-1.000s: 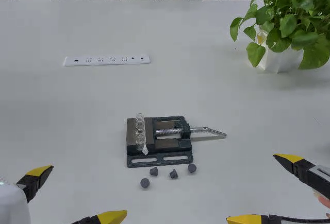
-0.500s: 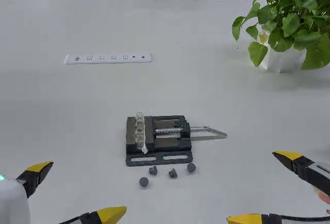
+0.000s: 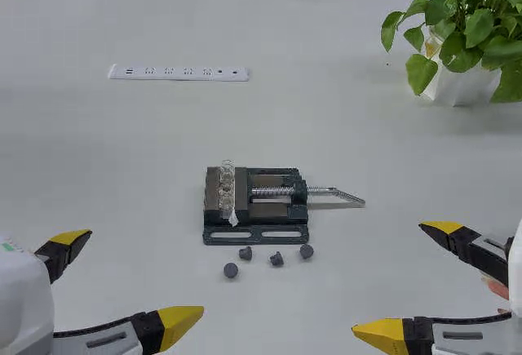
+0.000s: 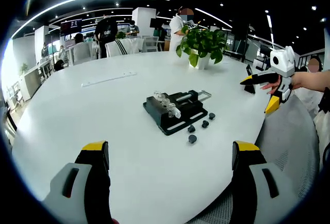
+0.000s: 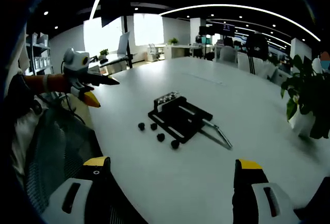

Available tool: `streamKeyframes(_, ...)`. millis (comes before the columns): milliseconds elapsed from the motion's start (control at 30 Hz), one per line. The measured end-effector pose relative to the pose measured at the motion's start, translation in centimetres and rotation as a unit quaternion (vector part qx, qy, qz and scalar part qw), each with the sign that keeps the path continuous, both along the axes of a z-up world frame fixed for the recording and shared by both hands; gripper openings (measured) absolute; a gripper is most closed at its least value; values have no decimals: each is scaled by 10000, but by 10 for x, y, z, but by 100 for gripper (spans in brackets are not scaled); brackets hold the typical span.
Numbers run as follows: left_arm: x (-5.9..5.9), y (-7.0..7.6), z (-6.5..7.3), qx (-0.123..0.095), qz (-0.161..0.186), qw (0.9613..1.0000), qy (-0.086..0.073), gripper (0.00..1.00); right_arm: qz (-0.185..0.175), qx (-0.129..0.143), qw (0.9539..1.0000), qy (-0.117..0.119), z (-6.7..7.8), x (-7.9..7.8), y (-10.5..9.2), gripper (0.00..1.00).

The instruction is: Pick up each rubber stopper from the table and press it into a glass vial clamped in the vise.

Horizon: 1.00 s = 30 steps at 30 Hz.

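Left tool and right tool hang wide-jawed and empty, apparently poised for a first pick. Ahead, between them, four rubber stoppers lie loose on the bench, just short of one vise clamping glass vials upright for corking; vial count unclear.

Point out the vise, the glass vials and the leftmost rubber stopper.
vise (image 3: 265,215), head view, its dark body.
glass vials (image 3: 226,184), head view, middle of the row.
leftmost rubber stopper (image 3: 231,270), head view, its top.
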<state>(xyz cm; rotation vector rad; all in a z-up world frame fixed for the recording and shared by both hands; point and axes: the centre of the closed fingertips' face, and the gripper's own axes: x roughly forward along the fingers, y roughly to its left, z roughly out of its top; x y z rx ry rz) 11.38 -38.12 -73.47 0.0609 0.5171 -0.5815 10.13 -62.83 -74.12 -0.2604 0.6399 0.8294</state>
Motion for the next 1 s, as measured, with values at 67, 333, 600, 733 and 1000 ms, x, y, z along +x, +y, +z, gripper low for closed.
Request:
streamKeyframes(67,0,-1,0,-16,-8,10000,-10,99,270,-97,9996,78,0,1,6,93)
streamKeyframes(333,-2,-7,-6,-91,-117,9999,16,99,1045,-784,9912,211,-6,19,16,82)
streamKeyframes(600,-4,-10,-8,22,-295,9996,17,99,1695,-1366,9741,616,-30,35,20,72)
streamKeyframes(733,-3,-11,-8,53,-314,9995,8,99,2013,-1640,9633,685,-40,41,25,68)
streamKeyframes(1000,-5,-16,-10,71,-336,9994,36,99,2496,-1933,9452,829,-52,47,37,60)
